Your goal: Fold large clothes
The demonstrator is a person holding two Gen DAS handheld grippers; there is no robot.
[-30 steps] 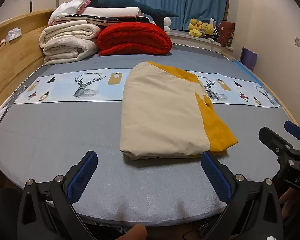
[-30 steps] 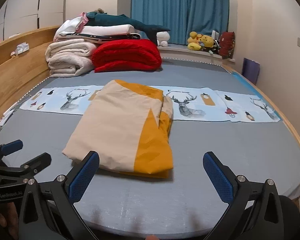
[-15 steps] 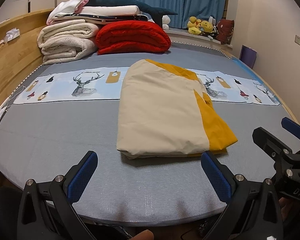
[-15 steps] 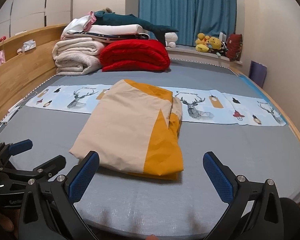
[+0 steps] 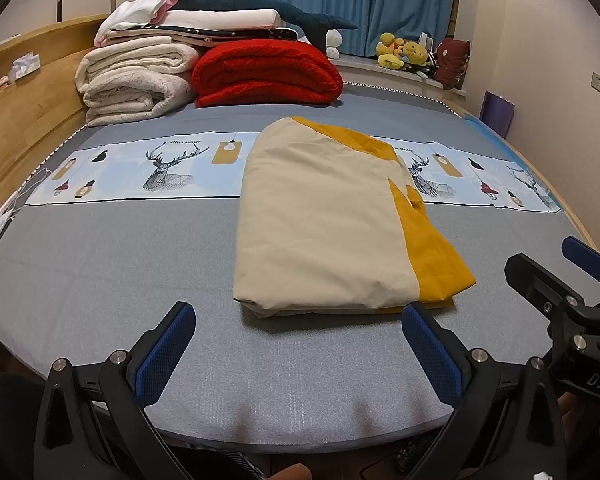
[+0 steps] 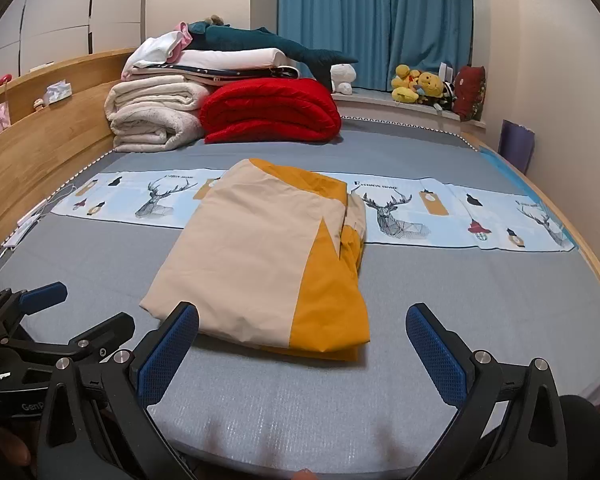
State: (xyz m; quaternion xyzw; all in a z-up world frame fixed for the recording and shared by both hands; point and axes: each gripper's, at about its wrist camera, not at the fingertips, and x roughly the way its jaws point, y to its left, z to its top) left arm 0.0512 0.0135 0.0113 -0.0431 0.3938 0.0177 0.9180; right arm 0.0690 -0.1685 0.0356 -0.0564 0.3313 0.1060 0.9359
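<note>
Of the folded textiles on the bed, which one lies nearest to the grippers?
The beige-and-yellow cloth, alone in the middle; the red quilt and white blankets are stacked far behind.

Both claws (image 5: 298, 354) slightly nearer garment (image 5: 324, 236)

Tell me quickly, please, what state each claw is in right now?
Left claw: open, holding nothing.
Right claw: open, holding nothing.

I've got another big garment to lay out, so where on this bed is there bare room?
Bare grey sheet lies left of the folded beige-and-yellow garment, toward the wooden headboard, and right of the garment toward the bed's right edge. The far end is crowded with the red quilt and white blankets.
</note>
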